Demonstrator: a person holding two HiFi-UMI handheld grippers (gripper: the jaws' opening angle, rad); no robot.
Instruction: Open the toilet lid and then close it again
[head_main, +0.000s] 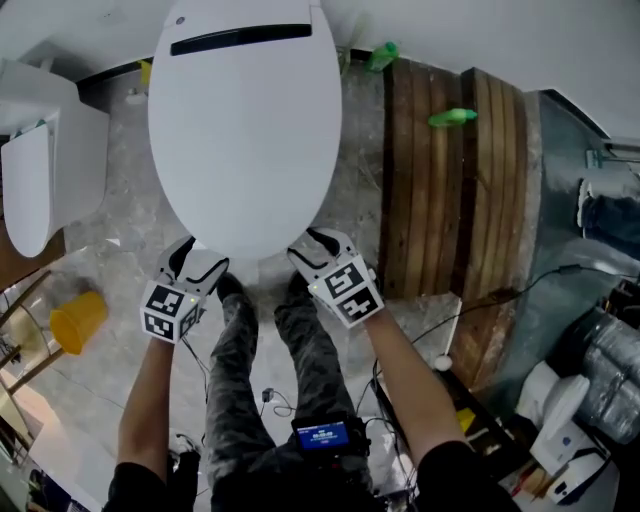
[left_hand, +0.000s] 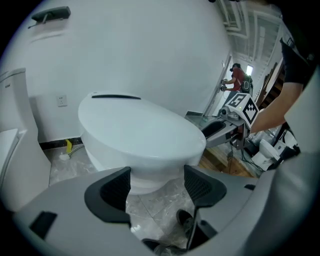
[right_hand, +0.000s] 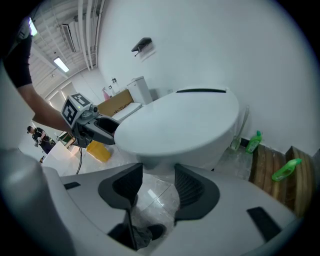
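The white toilet has its lid (head_main: 245, 130) down over the bowl, with a black hinge bar at the far end. My left gripper (head_main: 195, 262) sits at the front left of the lid's rim and my right gripper (head_main: 312, 250) at the front right. In the left gripper view the left gripper (left_hand: 157, 182) stands open, and the lid (left_hand: 140, 132) lies just beyond its pads. The right gripper (right_hand: 159, 181) is open too, with the lid's front edge (right_hand: 175, 122) above and ahead of it. Nothing sits between either pair of jaws. I cannot tell whether the jaws touch the rim.
A second white toilet (head_main: 40, 170) stands at the left, with a yellow bin (head_main: 78, 320) in front of it. A wooden slatted platform (head_main: 450, 180) with a green bottle (head_main: 452, 117) lies to the right. My shoes (head_main: 232, 290) stand close under the bowl. Cables and equipment (head_main: 590, 400) crowd the right.
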